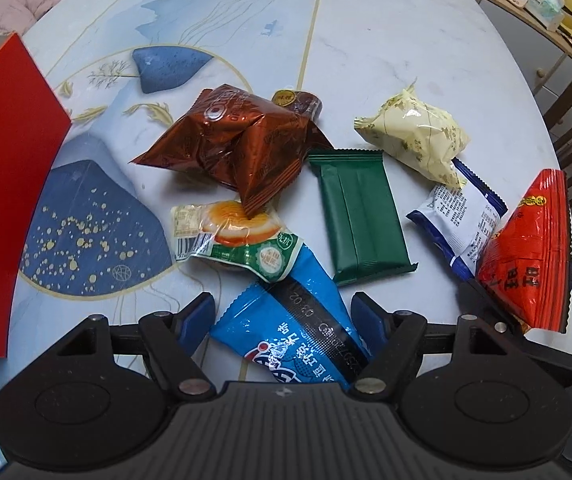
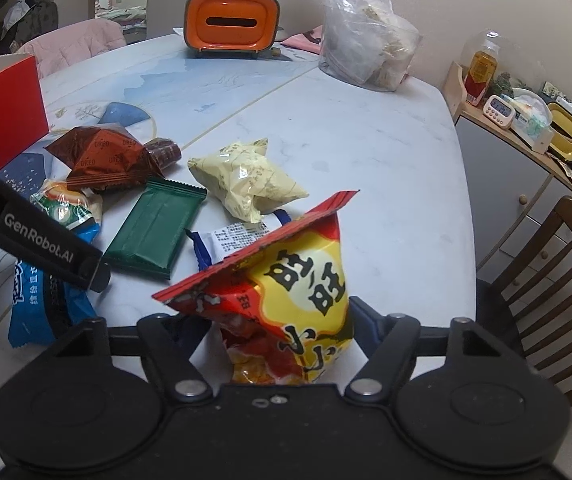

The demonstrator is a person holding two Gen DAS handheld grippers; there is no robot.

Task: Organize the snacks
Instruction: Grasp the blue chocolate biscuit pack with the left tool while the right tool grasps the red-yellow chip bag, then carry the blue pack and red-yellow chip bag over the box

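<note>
Nearest the left tool lies a blue snack packet, its length running between the two blue-padded fingers, which stand apart on either side of it without pinching it. Just beyond its far end sits a clear-wrapped orange pastry with a green label, overlapping the blue packet's tip. Behind that is a pair of crumpled brown Oreo packets, with a small dark brown roll tucked at their far side. A flat dark green wrapper lies on the desk to the right of these, and a pale yellow puffy bag sits further right, resting partly on a white and blue sachet. A red box stands at the left edge of the desk. Over on the right, the right tool is clamped on a red and yellow snack bag, held up off the desk with its sealed red edge tilted toward the pile. At the far end of the desk are an orange tissue holder and a clear plastic bag. A wooden chair stands beside the desk on the right.
</note>
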